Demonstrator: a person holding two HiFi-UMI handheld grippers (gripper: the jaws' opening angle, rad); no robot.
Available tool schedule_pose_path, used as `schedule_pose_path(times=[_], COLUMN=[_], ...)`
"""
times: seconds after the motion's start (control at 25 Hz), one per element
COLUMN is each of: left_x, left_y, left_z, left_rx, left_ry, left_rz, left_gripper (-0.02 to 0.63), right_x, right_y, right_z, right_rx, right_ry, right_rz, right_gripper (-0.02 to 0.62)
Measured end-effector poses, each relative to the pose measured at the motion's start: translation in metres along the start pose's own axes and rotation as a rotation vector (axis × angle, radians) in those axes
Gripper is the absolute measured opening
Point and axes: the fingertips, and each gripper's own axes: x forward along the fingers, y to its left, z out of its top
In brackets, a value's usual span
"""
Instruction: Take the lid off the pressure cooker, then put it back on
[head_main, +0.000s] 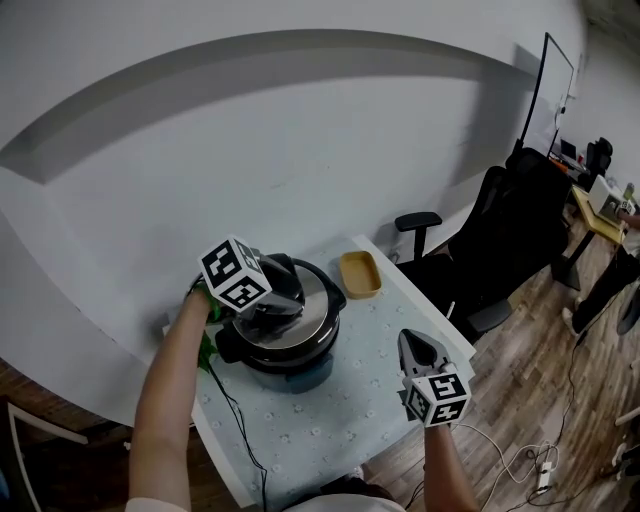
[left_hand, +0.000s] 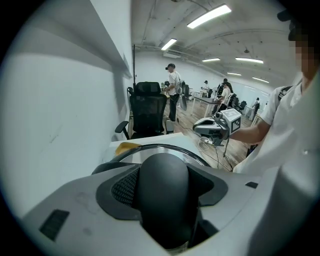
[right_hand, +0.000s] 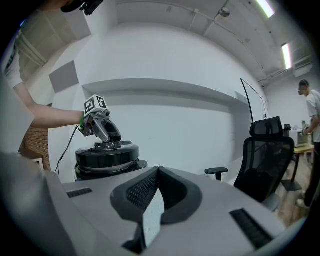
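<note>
The pressure cooker (head_main: 285, 365) stood on the small table (head_main: 330, 425) with its lid (head_main: 312, 303) seated on top. The left gripper (head_main: 270, 315) slanted down onto it, its jaws clamped on the black lid handle (left_hand: 163, 192). The right gripper (head_main: 411, 342) hung apart to the cooker's right, its jaws pressed together with nothing between them. A yellow dish (head_main: 360, 274) lay near the cooker on its far side.

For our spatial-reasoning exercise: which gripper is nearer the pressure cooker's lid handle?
Left. The left gripper is clamped on the lid handle. The right gripper is off to the right of the pressure cooker, apart from it, jaws together and empty.
</note>
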Motion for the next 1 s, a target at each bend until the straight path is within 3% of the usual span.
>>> schedule_pose_path(times=[0.4,0.64,1.0], left_x=[-0.005,0.004,0.018], left_y=[-0.009,-0.011,-0.012], left_z=[0.003,-0.007,-0.016], left_rx=[0.109,0.143,0.144], left_ry=[-0.038,0.01,0.012], left_rz=[-0.132,-0.132,-0.136], left_gripper=[0.278,0.278,0.277], right_x=[-0.011,-0.015,-0.012], right_y=[-0.003,-0.001,0.003], right_z=[-0.002,-0.005,-0.013], right_rx=[-0.023,-0.028,-0.024], right_ry=[0.03,0.037,0.058], right_rz=[-0.05,-0.062,-0.061], right_gripper=[0.002,0.002,0.002])
